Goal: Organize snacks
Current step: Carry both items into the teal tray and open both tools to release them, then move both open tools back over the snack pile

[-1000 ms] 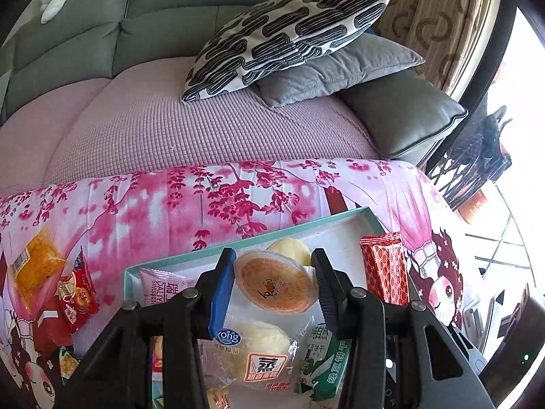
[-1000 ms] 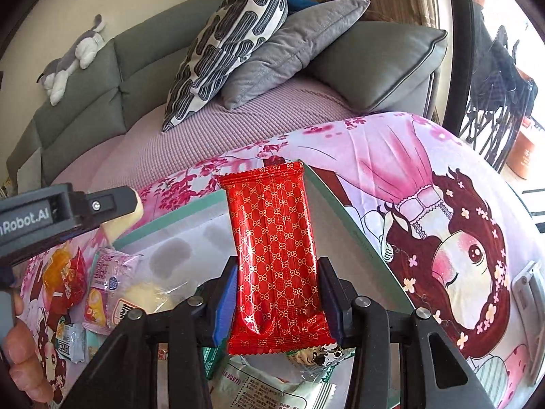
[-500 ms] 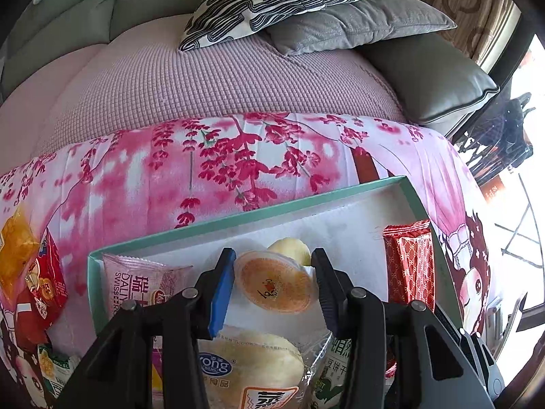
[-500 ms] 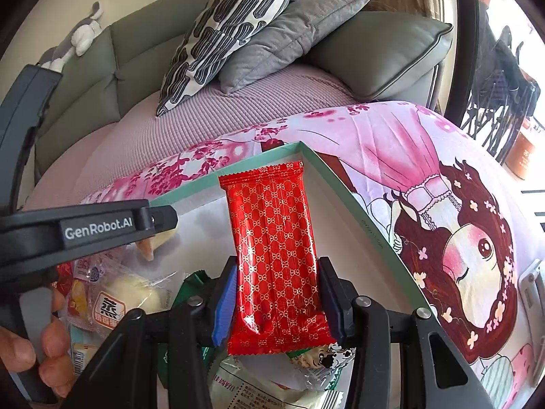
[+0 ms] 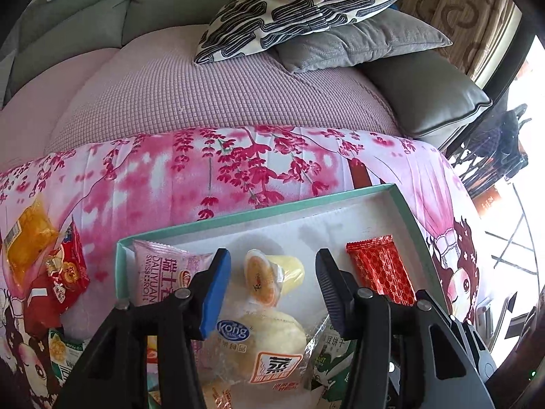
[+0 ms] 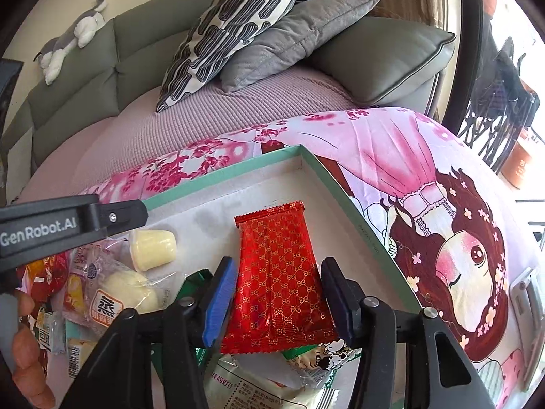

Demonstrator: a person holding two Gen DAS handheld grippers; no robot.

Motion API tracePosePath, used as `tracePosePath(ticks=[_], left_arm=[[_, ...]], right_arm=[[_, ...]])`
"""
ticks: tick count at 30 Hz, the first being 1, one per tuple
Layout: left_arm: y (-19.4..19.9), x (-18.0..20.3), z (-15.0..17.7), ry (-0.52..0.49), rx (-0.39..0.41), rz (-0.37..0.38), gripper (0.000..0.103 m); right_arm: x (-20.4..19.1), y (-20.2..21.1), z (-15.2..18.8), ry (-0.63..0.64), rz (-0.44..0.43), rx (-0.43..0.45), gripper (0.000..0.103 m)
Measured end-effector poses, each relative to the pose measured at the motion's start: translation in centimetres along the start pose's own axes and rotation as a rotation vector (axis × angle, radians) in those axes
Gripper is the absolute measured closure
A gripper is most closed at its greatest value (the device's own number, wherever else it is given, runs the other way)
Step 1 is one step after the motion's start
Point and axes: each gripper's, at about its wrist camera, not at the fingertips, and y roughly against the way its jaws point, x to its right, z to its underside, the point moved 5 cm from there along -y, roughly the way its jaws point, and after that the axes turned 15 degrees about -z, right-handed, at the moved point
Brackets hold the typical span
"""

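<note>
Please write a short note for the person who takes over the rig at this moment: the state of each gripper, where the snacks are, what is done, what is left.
Left hand-held gripper: open, empty, above the jelly cup lying in the tray.
Right hand-held gripper: open, the red packet lies between its fingers, in the tray by the right wall.
Done: jelly cup, red packet, pink roll and bun are in the tray.
Left: orange packet and red bag on the cloth, left of the tray.

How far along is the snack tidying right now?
Mostly done: the tray holds the red packet, jelly cup and several buns. Nothing is in hand; the left gripper and right gripper are both open. Left: loose snacks on the cloth beside the tray.
</note>
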Motion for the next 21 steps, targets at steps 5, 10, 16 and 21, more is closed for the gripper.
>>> tracePosePath(ticks=[5, 10, 16, 21], left_arm=[[1.5, -2.4, 0.4, 0.036, 0.039, -0.039, 0.038], [2.3, -5.1, 1.0, 0.081, 0.061, -0.071, 0.028], [2.8, -8.0, 2.2, 0.124, 0.076, -0.101, 0.019], [3.4, -10.3, 3.5, 0.168, 0.112, -0.131, 0.014]], right_arm=[[-0.2, 0.2, 0.0, 0.015, 0.027, -0.005, 0.038], [-0.2, 1.2, -0.2, 0.028, 0.051, 0.013, 0.027], [-0.2, 2.2, -0.3, 0.036, 0.079, 0.027, 0.009], [-0.3, 2.8, -0.1, 0.027, 0.078, 0.034, 0.000]])
